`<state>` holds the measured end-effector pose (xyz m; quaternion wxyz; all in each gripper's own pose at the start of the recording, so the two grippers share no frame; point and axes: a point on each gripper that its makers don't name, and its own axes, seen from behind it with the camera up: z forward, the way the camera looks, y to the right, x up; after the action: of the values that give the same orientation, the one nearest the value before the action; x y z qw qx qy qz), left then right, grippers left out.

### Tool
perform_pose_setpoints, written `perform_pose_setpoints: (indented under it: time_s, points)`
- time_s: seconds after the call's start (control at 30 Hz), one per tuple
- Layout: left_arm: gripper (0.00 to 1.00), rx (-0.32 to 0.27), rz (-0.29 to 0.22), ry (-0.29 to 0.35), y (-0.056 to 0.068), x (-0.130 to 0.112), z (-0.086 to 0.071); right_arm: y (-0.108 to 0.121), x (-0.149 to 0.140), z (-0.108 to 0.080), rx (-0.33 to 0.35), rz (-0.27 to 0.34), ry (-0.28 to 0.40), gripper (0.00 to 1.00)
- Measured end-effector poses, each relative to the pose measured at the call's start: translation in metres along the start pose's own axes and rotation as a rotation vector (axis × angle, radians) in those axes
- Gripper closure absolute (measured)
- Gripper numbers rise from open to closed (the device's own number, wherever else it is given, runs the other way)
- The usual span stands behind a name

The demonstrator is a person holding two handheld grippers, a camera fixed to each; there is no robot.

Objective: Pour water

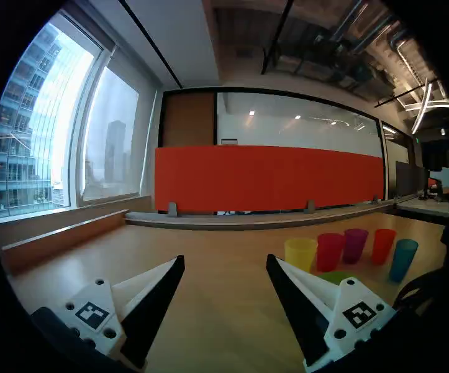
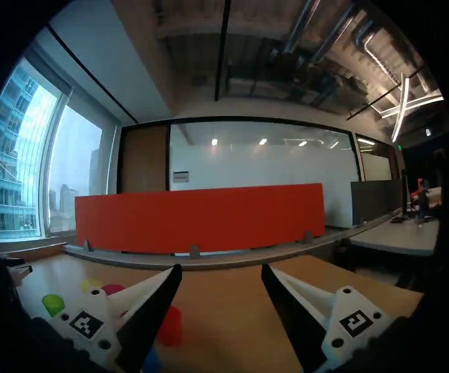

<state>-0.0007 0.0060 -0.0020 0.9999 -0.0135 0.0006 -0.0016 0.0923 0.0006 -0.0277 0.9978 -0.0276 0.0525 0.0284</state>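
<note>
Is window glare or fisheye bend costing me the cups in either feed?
Left gripper view: window washed out at left, yet the cups are evenly lit and sharp, only leaning with the fisheye. Right gripper view: dimmer overall, cups low at left, partly hidden behind the right tongs; the orange divider bows.

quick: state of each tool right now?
Left tool: open, holding nothing.
Right tool: open, holding nothing.

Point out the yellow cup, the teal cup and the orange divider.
yellow cup (image 1: 300, 252), left gripper view, side wall.
teal cup (image 1: 403, 260), left gripper view, side wall.
orange divider (image 1: 267, 177), left gripper view, middle of its face.
</note>
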Motion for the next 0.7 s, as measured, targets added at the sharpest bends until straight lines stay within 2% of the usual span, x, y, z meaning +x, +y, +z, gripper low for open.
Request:
perform_pose_setpoints:
  time_s: [0.7]
  points:
    - [0.02,0.0,0.003,-0.001,0.0003,-0.0004,0.0008,0.0086,0.0024,-0.0026,-0.004,-0.017,0.005,0.01]
